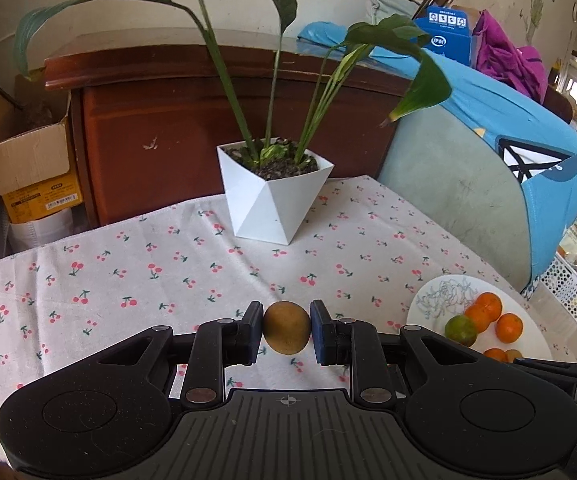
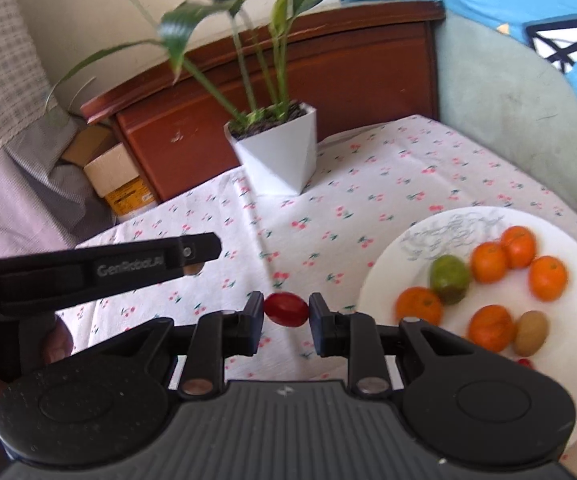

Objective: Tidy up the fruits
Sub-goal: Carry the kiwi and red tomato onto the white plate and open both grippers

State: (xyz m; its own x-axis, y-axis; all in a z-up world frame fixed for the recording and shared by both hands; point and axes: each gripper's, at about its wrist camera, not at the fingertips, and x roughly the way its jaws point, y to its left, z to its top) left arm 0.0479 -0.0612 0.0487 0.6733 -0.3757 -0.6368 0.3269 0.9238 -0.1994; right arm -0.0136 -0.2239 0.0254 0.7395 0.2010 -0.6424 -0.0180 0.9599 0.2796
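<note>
Only the left wrist view shows the left gripper (image 1: 286, 333) pinching a brown kiwi (image 1: 286, 333), while the right gripper (image 2: 286, 309) pinches a red tomato (image 2: 286, 309), left of the plate (image 2: 388, 280) holding five oranges (image 2: 488, 262), one green citrus (image 2: 449, 279) and one kiwi on the plate (image 2: 531, 333).

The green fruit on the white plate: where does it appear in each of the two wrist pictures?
Left wrist view: the green fruit lies at the lower right, on the near-left part of the plate.
Right wrist view: the green fruit lies right of centre, among the oranges.
Shared landmark: the white plant pot stands behind on the cherry tablecloth.
</note>
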